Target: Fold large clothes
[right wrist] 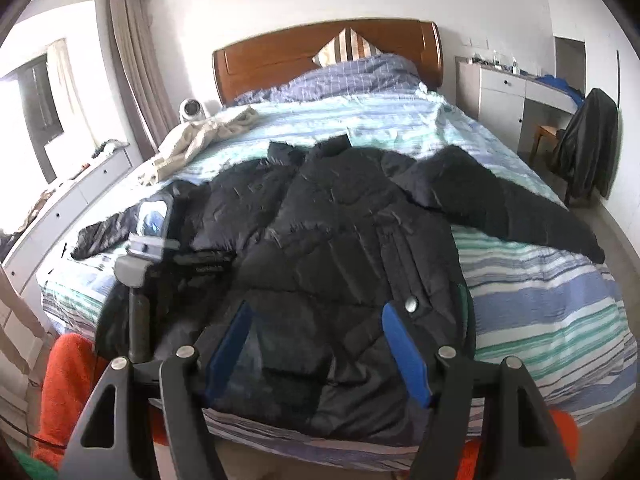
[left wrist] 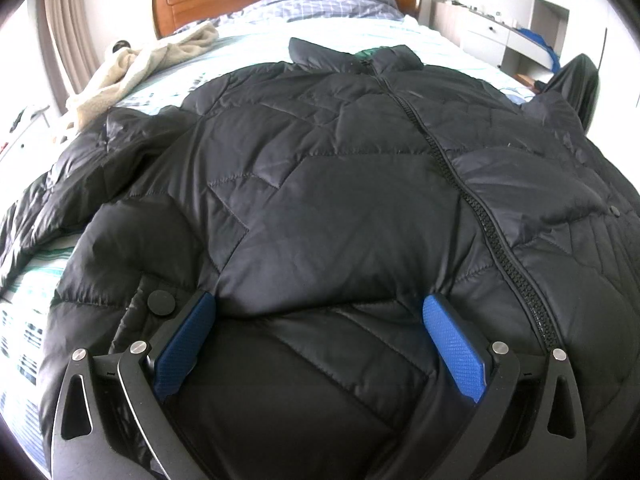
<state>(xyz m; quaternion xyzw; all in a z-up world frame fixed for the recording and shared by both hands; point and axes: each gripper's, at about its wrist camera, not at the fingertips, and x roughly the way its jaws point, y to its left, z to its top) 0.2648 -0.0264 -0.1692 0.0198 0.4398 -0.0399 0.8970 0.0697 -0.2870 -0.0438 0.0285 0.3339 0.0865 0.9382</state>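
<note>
A black quilted jacket [left wrist: 320, 184] lies spread front-up across the striped bedspread [right wrist: 540, 304], collar toward the wooden headboard [right wrist: 280, 56] and hem at the foot end nearest the cameras. Its zipper [left wrist: 492, 216] runs closed from collar to hem. One sleeve [right wrist: 520, 216] stretches out flat to the jacket's right side; the other trails off the jacket's left side toward the bed's edge.

The left gripper [left wrist: 320, 312] sits low over the jacket's hem, jaws wide, blue pads [left wrist: 452, 344] pressing into the puffy fabric on either side of a bulge, just beside a round snap [left wrist: 161, 303]. The right gripper [right wrist: 316, 320] hovers above the hem too, jaws wide with nothing clamped, near a silver snap [right wrist: 411, 304]. A cream blanket [right wrist: 200, 136] lies bunched beyond the jacket's left shoulder.
</note>
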